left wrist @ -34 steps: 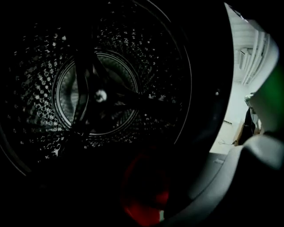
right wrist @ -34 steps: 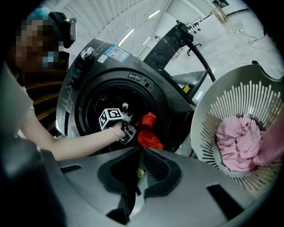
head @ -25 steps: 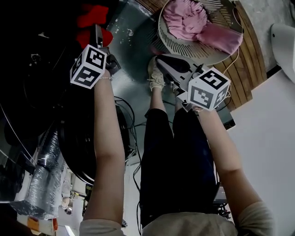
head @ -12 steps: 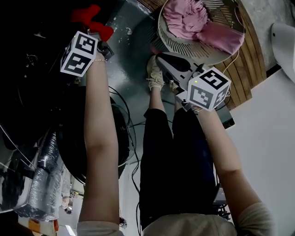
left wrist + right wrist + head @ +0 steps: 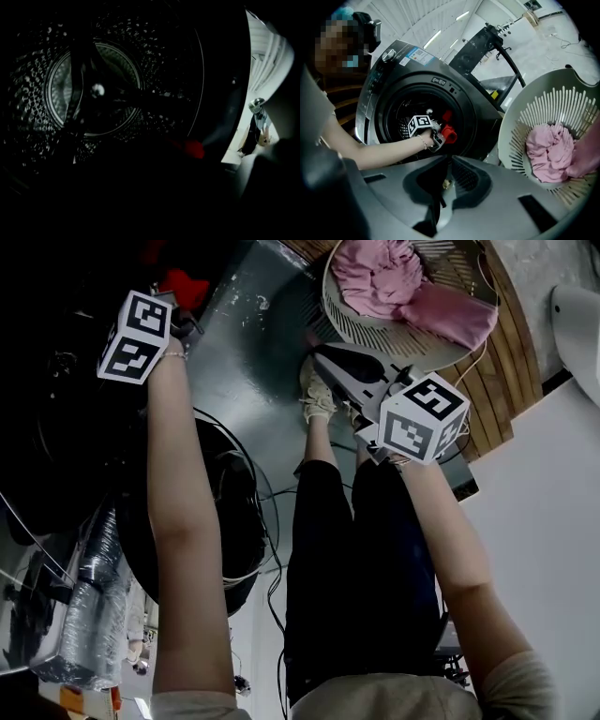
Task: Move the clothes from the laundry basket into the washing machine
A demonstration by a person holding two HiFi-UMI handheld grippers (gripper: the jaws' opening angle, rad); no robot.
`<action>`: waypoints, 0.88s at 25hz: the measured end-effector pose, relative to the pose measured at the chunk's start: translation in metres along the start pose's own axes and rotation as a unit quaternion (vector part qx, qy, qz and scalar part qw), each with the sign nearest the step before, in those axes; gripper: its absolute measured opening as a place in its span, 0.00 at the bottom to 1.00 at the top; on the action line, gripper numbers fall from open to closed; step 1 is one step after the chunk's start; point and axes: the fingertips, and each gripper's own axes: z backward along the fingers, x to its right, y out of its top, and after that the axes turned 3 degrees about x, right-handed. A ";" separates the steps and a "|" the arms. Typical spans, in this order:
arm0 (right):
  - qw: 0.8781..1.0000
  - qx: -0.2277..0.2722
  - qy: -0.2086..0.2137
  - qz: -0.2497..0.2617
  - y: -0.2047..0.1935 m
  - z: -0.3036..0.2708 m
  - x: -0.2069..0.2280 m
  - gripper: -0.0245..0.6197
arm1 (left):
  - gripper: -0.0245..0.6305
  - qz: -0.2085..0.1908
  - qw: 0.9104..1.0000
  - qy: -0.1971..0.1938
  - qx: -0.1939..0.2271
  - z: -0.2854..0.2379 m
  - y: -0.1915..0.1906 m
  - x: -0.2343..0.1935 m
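At far left, deep inside the washing machine [image 5: 417, 61]: left gripper [image 5: 440, 136], poking through the door opening toward the drum [image 5: 93, 89], with jaws just lately opening and now about half spread. Red cloth [image 5: 183, 287] right at its tip, already inside the machine; cannot tell whether pinched or let go, too dark in the left gripper view to make out the pads. Toward the middle, just beside the person's shoe [image 5: 317, 397] in the head view: right gripper [image 5: 321, 356], pressed together on nothing, aimed at the machine front and idle by the look of it. Farther right, laundry basket [image 5: 375, 334], well apart from the drum, with pink clothes [image 5: 394, 282] heaped inside, untouched by either gripper.

Judging progress: one red piece delivered or nearly so, pink heap not yet moved, so probably under halfway. Nothing to say of anything lying deeper in the dark drum. Left to do: free the red piece if not free already, back out of the door, cross to the basket, pick up the pink clothes and carry them over.
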 end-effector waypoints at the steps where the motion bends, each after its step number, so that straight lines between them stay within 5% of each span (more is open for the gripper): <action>1: 1.000 -0.002 -0.001 -0.002 -0.001 0.000 -0.001 0.09 | 0.43 0.022 1.000 -0.006 -0.007 0.005 -0.005 0.001; 6: 1.000 -0.005 -0.001 -0.006 -0.002 0.001 -0.007 0.09 | 0.48 0.071 0.997 -0.037 0.011 0.056 -0.006 0.014; 10: 1.000 -0.005 0.002 -0.003 0.000 0.000 -0.011 0.09 | 0.51 0.047 0.996 -0.051 -0.051 0.083 -0.042 0.031; 17: 1.000 0.002 -0.001 -0.006 0.002 0.000 -0.005 0.09 | 0.53 0.048 0.984 -0.004 -0.174 0.092 -0.127 0.027; 22: 1.000 0.000 -0.005 -0.002 -0.004 0.000 0.002 0.09 | 0.52 0.058 0.981 0.038 -0.184 0.071 -0.145 0.021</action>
